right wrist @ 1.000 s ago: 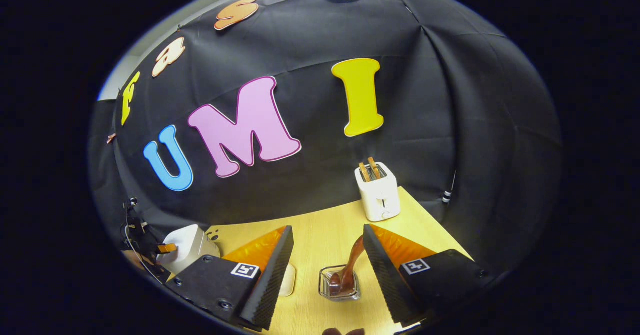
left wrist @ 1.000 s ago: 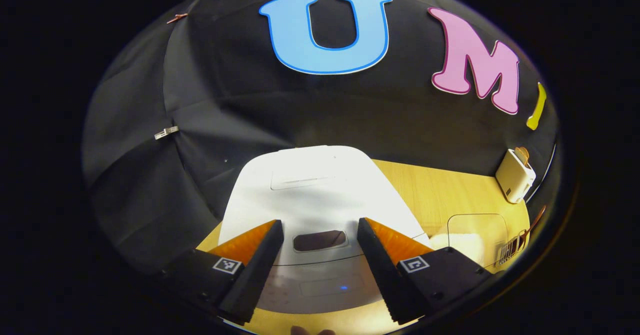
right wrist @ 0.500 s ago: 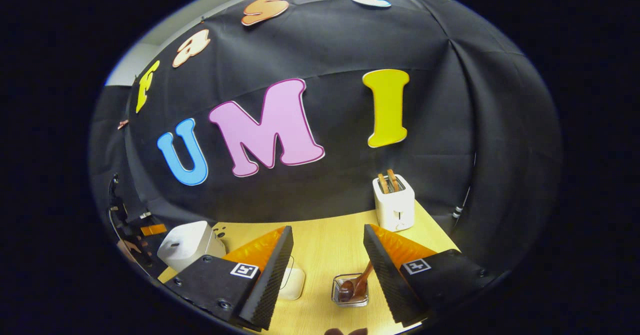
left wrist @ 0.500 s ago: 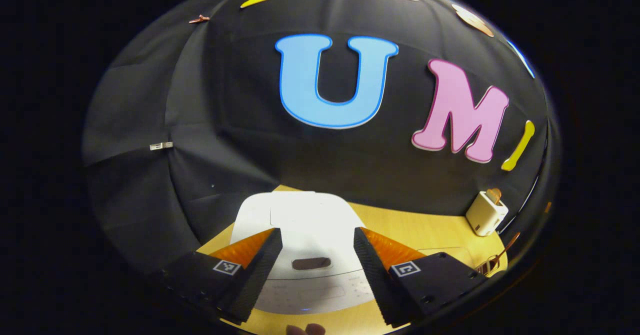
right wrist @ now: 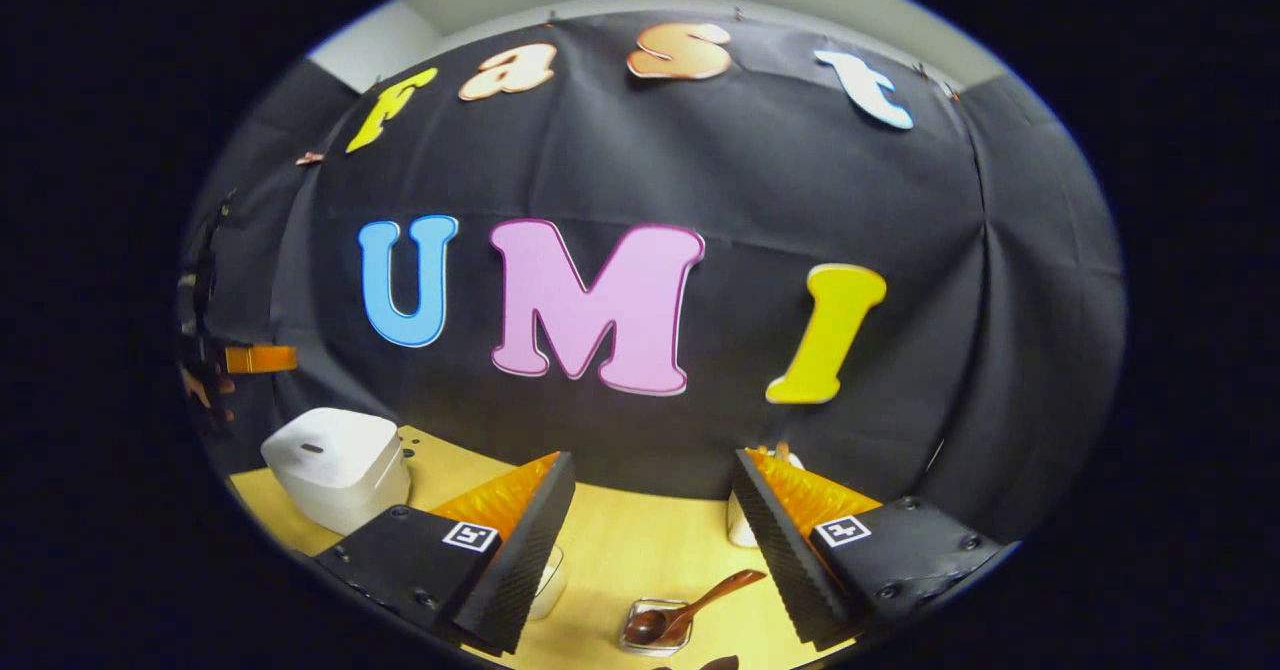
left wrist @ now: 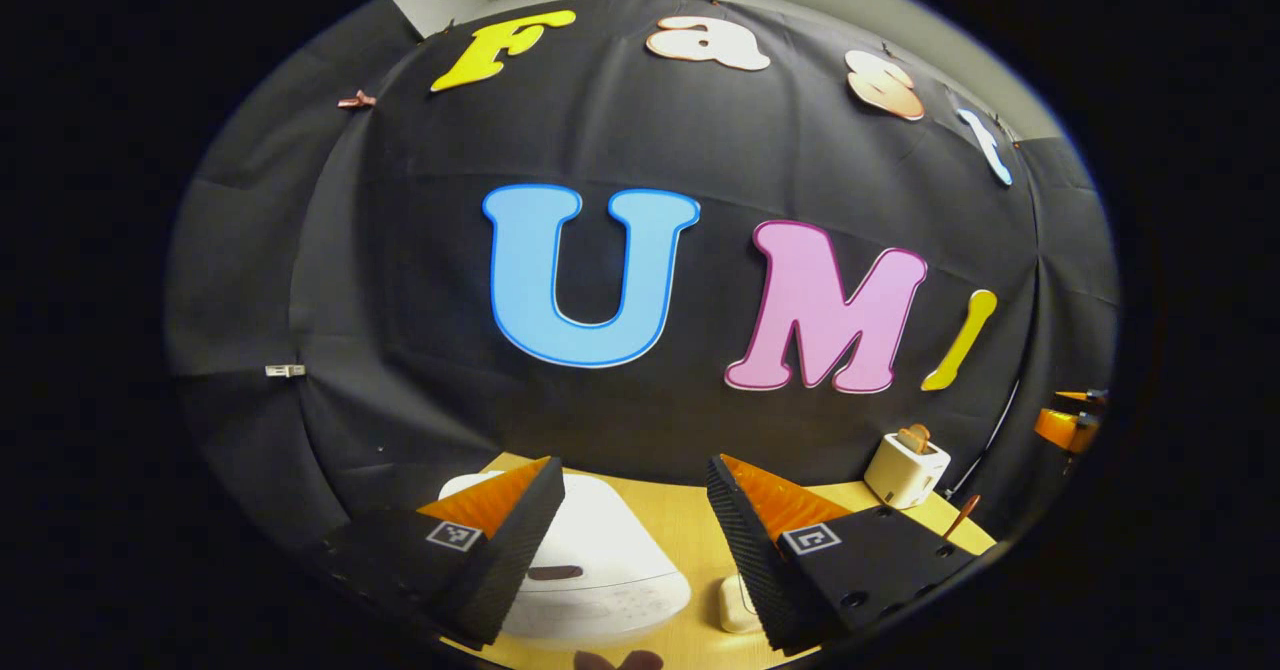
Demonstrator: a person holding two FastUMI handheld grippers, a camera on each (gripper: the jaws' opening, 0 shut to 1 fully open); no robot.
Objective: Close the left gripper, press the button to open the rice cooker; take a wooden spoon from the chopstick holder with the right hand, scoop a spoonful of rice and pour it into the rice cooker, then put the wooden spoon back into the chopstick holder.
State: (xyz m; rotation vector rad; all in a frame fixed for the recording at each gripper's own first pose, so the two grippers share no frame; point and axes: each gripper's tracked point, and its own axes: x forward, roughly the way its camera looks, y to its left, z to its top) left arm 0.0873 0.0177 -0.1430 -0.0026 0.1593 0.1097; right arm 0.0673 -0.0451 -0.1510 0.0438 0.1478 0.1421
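Note:
The white rice cooker (left wrist: 600,560) stands low in the left gripper view with its lid down and a dark oval button (left wrist: 555,572) on top. My left gripper (left wrist: 635,470) hangs open above and short of it, holding nothing. In the right gripper view the cooker (right wrist: 335,465) sits at the far left. The brown wooden spoon (right wrist: 690,610) leans in a small clear chopstick holder (right wrist: 640,640) on the table. My right gripper (right wrist: 655,460) is open above and behind the holder, apart from the spoon. A pale rice container (right wrist: 548,580) peeks out beside the left finger.
A white toaster (left wrist: 905,468) with toast stands at the back right of the yellow wooden table (right wrist: 630,540). The left gripper (right wrist: 250,358) and the hand holding it are at the left edge. Black cloth walls close the back and sides.
Both grippers have pulled back and tilted upward, so the cooker and the holder sit lower and smaller in view. Both stay open. The cooker lid stays down.

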